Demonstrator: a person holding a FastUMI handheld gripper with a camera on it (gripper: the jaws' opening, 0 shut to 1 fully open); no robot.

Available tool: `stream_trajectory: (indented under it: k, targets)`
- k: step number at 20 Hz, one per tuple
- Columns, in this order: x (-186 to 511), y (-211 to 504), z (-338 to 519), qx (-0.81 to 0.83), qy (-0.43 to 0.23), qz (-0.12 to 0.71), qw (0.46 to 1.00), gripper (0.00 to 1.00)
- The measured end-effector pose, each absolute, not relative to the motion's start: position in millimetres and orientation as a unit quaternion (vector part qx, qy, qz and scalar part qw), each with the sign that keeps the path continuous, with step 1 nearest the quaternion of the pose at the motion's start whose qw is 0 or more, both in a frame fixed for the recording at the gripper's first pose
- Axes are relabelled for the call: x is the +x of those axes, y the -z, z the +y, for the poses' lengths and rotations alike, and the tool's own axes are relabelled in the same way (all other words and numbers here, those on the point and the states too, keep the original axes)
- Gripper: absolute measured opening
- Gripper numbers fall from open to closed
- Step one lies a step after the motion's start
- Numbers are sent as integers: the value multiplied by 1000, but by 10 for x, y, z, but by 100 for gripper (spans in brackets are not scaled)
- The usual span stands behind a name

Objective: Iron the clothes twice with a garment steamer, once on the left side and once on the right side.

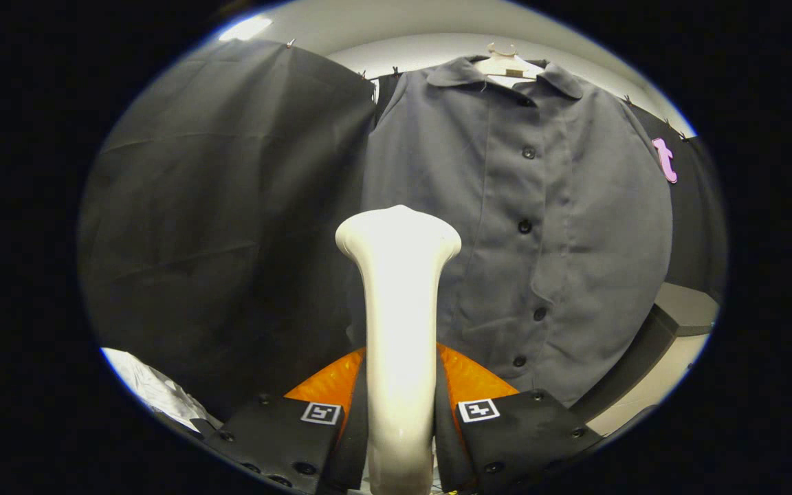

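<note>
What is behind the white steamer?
Behind the steamer, held in the claw, hangs a grey shirt on a hanger. The steamer's head covers part of the shirt's left edge, so that bit cannot be seen. Black cloth hangs beside it.

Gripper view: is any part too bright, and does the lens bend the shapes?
Gripper view: the steamer, clamped between the gripper's fingers, is overexposed along its handle; the shirt beyond is evenly lit and sharp; the fisheye bows the shirt's sides and the wall cloth outward.
</note>
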State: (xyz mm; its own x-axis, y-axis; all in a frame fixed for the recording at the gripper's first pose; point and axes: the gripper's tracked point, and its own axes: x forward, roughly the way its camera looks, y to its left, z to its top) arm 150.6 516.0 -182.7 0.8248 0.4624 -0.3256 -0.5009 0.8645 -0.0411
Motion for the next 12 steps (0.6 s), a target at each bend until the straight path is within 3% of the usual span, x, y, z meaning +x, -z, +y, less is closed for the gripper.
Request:
stream_trajectory:
  k: [12]
  targets:
    - [1370,836,4429,-40,-222,80,971,48]
